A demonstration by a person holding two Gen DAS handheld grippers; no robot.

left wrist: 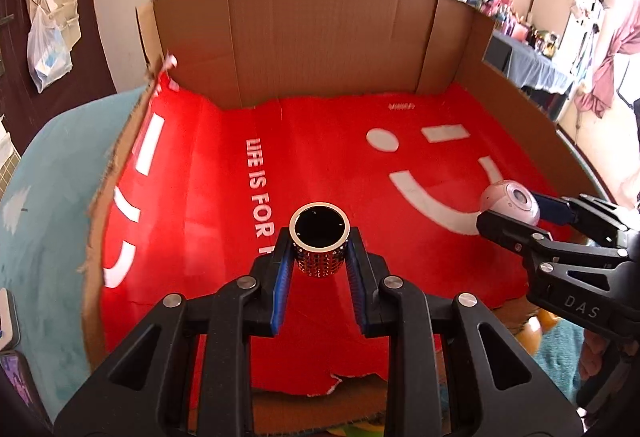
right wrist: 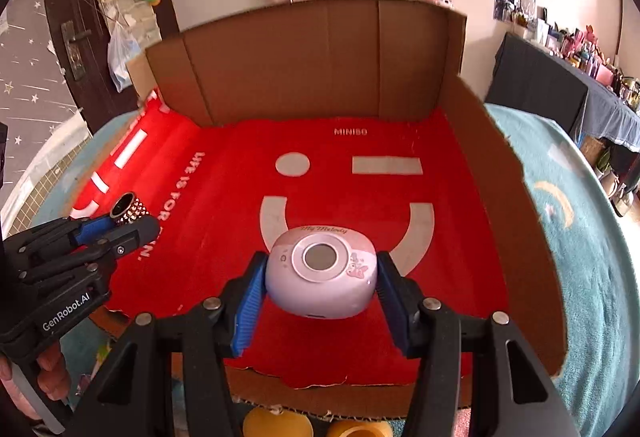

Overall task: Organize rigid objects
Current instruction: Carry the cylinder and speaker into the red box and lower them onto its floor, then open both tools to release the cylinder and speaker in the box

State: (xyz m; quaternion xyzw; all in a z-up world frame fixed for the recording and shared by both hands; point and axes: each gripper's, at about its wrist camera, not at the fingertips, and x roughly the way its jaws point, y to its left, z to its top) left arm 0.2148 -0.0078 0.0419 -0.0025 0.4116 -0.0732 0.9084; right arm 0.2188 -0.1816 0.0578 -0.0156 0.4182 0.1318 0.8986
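Both tools are loaded and held over the cardboard box (right wrist: 516, 173), which is lined with a red printed sheet (right wrist: 224, 245). The left gripper (left wrist: 320, 249) is clamped on a studded metal cup (left wrist: 320, 251), mouth up, carried clear of the liner at the 6 o'clock part of its own view. The right gripper (right wrist: 320, 277) is clamped on a pink rounded device (right wrist: 322, 273), lens face up, above the white smile mark at 6 o'clock of the right view. Judgement: the step in hand is the carry-in, with placement not yet made. The next move calls for lowering each item to the liner and parting the jaws only once it rests flat. The floor of the box is bare, giving ample room. The cardboard walls stand high at 12 and 3 o'clock; the torn near edge at 6 o'clock is low. The two tools are well apart.
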